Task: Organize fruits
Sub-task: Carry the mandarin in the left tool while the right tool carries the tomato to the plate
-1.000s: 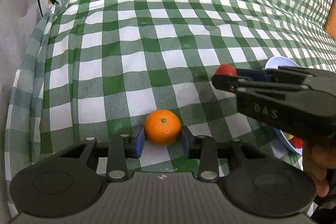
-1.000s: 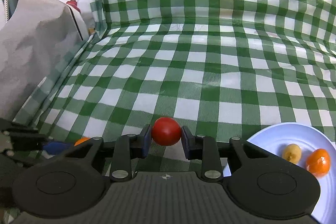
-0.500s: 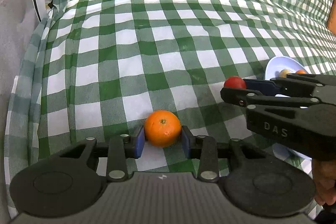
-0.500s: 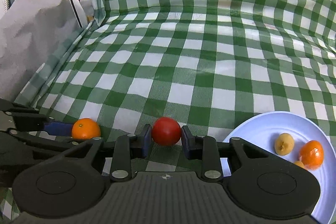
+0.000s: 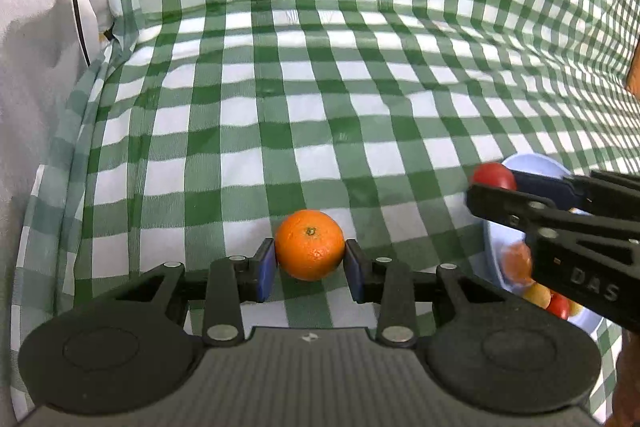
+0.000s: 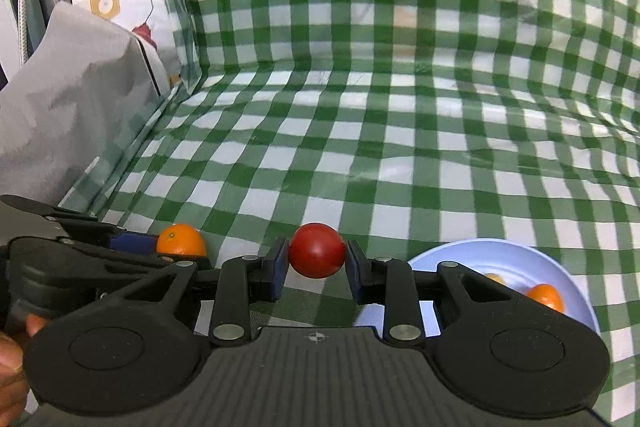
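Note:
My left gripper (image 5: 310,267) is shut on an orange (image 5: 309,244) and holds it above the green checked cloth. My right gripper (image 6: 317,269) is shut on a red tomato (image 6: 317,250) and holds it just left of a pale blue plate (image 6: 496,254). The plate holds several small fruits, among them a small orange fruit (image 6: 546,297). In the left wrist view the right gripper (image 5: 486,193) with the tomato (image 5: 494,177) is at the right, over the plate's (image 5: 532,163) near rim. In the right wrist view the left gripper (image 6: 160,247) and its orange (image 6: 180,239) are at the left.
The green checked cloth (image 5: 320,107) covers the surface and rises up the back. Grey fabric (image 6: 60,87) and a white printed cushion (image 6: 132,11) lie along the left edge.
Both grippers have risen and tilted up with their fruits. The right gripper with the tomato has moved right, closer to the plate.

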`<state>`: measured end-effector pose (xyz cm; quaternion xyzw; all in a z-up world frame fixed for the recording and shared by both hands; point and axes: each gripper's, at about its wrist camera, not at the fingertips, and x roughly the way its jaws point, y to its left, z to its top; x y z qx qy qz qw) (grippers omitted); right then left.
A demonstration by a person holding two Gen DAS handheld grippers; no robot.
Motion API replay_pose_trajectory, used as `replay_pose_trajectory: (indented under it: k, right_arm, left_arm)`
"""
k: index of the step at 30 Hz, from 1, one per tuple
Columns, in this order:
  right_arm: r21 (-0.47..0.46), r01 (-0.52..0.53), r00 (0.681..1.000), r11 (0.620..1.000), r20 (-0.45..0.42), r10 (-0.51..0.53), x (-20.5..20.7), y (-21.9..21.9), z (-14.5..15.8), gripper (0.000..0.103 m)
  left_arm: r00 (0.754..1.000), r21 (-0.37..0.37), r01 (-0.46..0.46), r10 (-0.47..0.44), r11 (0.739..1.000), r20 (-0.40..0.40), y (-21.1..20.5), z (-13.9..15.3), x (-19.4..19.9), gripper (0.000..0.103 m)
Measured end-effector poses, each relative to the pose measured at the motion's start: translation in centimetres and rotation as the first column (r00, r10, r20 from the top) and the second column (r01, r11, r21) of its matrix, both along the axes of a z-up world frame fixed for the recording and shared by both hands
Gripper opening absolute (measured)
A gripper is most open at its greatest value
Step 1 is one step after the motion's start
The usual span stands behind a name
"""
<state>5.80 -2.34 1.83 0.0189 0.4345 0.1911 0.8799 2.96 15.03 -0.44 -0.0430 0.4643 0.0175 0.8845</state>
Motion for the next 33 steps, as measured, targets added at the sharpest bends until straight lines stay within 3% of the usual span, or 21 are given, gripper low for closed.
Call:
replay_pose_trajectory:
  k: [15,33]
  right_arm:
    - [-0.010,0.105,0.993,0.994,0.056,-0.104,-1.4,-5.7,1.6,0.032]
    - [-0.062,0.235,0.972,0.970,0.041,-0.233,-2.0,-12.0,1.0,0.032]
  left_arm:
    - [0.987,-0.063,-0.075,0.083,0.995,0.140,-2.9,2.0,1.3,0.040]
    - [0.971,-0.050,0.092,-0.078,0.995,0.226,-9.9,1.8,1.6,0.040]
